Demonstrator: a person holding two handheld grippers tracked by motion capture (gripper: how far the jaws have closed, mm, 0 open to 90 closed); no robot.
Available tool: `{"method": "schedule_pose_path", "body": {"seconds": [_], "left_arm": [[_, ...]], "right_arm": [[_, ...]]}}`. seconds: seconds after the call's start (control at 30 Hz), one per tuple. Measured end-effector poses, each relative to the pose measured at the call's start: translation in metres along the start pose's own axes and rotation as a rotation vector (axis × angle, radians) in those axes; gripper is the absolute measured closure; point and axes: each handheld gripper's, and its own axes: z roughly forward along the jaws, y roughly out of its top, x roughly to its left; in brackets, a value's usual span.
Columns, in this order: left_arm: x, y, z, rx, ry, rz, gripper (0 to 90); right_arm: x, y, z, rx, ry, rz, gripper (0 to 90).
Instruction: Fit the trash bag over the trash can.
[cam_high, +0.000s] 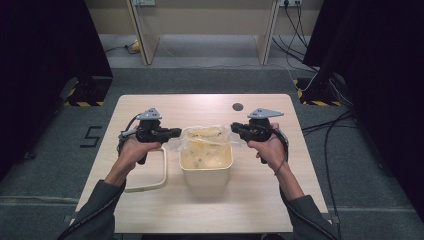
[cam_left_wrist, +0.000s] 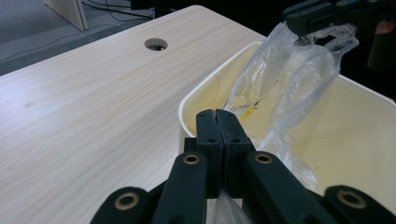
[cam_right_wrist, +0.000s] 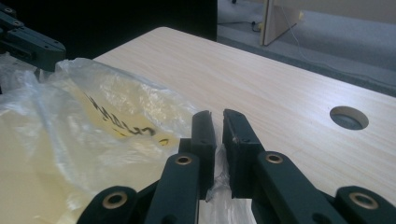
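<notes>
A cream plastic bin (cam_high: 205, 172) stands at the middle of the table, lined with a clear plastic bag (cam_high: 205, 137) that bears black lettering. My left gripper (cam_high: 177, 132) is at the bin's left rim, shut on the bag's edge. My right gripper (cam_high: 234, 128) is at the right rim, pinching the opposite edge. In the left gripper view the jaws (cam_left_wrist: 217, 114) are closed with plastic trailing beneath them, and the bag (cam_left_wrist: 289, 70) stretches up to the right gripper (cam_left_wrist: 317, 16). In the right gripper view the jaws (cam_right_wrist: 215, 116) hold a fold of the bag (cam_right_wrist: 93, 121) in a narrow gap.
A cream loop handle (cam_high: 162, 175) lies on the wooden table (cam_high: 150, 210) left of the bin. A round cable hole (cam_high: 238, 106) sits near the far edge. Black curtains and floor cables flank the table.
</notes>
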Motion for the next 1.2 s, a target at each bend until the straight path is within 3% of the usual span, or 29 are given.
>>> {"method": "schedule_pose_path", "body": {"seconds": [0.2,0.23,0.37,0.6,0.7,0.73,0.77,0.8,0.83,0.87,0.9,0.97,1.1,1.17,1.2], "left_arm": [[0.009,-0.001,0.008,-0.012,0.023,-0.017,88.7],[0.011,-0.001,0.009,-0.011,0.033,-0.021,88.7],[0.020,-0.009,0.018,0.005,0.047,-0.048,88.9],[0.018,-0.019,0.029,0.045,0.044,-0.048,89.0],[0.016,-0.021,0.028,0.045,0.050,-0.060,81.2],[0.015,-0.021,0.024,0.034,0.051,-0.065,81.2],[0.015,-0.020,0.018,0.029,0.051,-0.073,74.8],[0.013,-0.019,0.007,0.016,0.073,-0.089,60.9],[0.013,-0.019,0.007,0.016,0.073,-0.089,52.6],[0.011,-0.018,-0.008,-0.017,0.102,-0.113,45.5],[0.011,-0.018,-0.008,-0.017,0.102,-0.113,40.6],[0.007,-0.016,-0.025,-0.079,0.102,-0.129,37.7],[-0.003,-0.014,-0.036,-0.109,0.082,-0.105,37.5],[-0.010,-0.014,-0.038,-0.108,0.055,-0.086,36.4],[-0.018,-0.015,-0.037,-0.099,0.038,-0.059,36.6]], "right_arm": [[-0.015,-0.009,0.022,0.049,-0.019,0.040,83.9],[-0.018,-0.014,0.028,0.055,0.005,0.073,84.1],[-0.020,-0.024,0.037,0.076,0.033,0.105,84.3],[-0.021,-0.030,0.039,0.115,0.040,0.089,84.2],[-0.022,-0.034,0.040,0.136,0.031,0.088,83.2],[-0.022,-0.035,0.038,0.138,0.022,0.095,80.6],[-0.022,-0.035,0.036,0.138,0.012,0.099,76.8],[-0.021,-0.034,0.029,0.145,-0.012,0.074,68.5],[-0.021,-0.034,0.029,0.145,-0.012,0.074,68.5],[-0.019,-0.030,0.017,0.135,-0.065,0.091,56.1],[-0.019,-0.030,0.017,0.135,-0.065,0.091,56.1],[-0.018,-0.022,-0.003,0.081,-0.083,0.120,48.2],[-0.007,-0.011,-0.020,0.027,-0.053,0.068,48.3],[0.013,-0.002,-0.029,0.006,0.006,0.016,48.5],[0.020,-0.001,-0.030,0.006,0.023,-0.005,48.6]]}}
